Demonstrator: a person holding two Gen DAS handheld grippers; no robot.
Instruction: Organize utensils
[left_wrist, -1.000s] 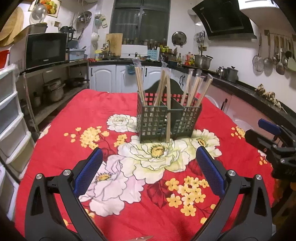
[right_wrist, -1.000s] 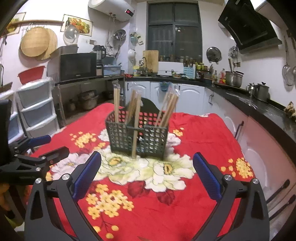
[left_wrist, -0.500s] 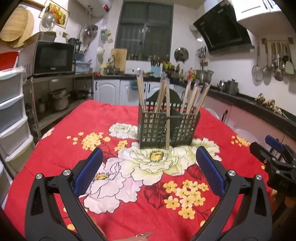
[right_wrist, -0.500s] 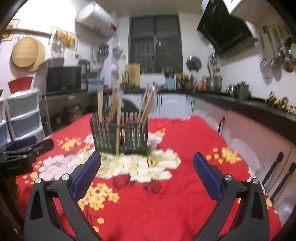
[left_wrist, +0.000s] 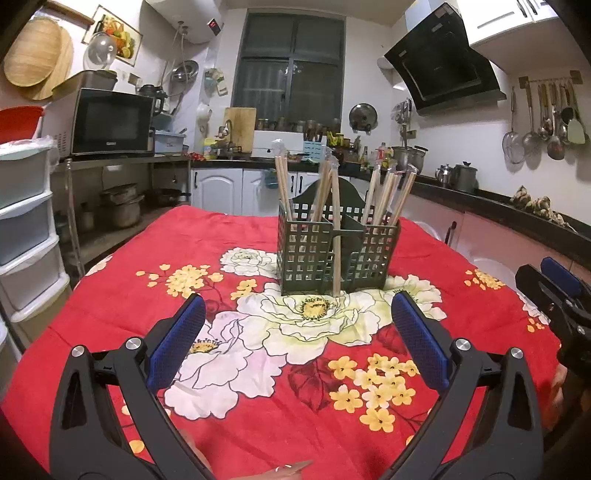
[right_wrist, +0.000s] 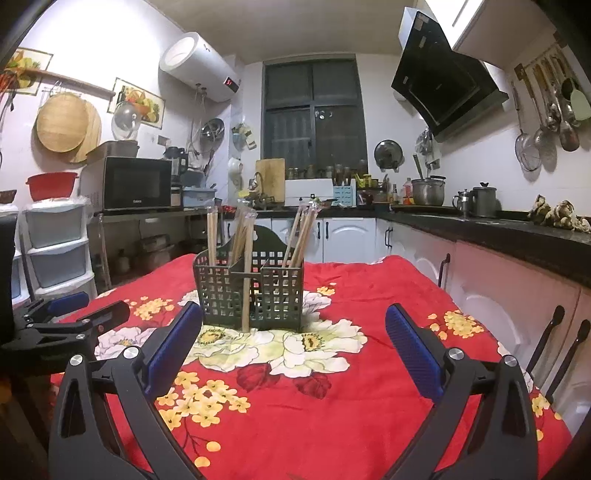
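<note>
Chopsticks (left_wrist: 336, 221) upright in green caddy (left_wrist: 338, 254) (tips up), both claws (left_wrist: 297, 341) (right_wrist: 293, 341) agape, empty.

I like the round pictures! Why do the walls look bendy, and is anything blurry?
Left wrist view: the fisheye lens bows the walls and darkens the corners; the dark green lattice utensil basket looks sharp. Right wrist view: same curving, with the black slanted range hood leaning; the red flowered tablecloth is evenly lit, without blur.

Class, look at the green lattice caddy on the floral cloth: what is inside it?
The caddy holds bundles of wooden chopsticks standing in its compartments, tips seemingly plastic-wrapped. One pair stands in front, apparently outside. The compartment floors are hidden.
</note>
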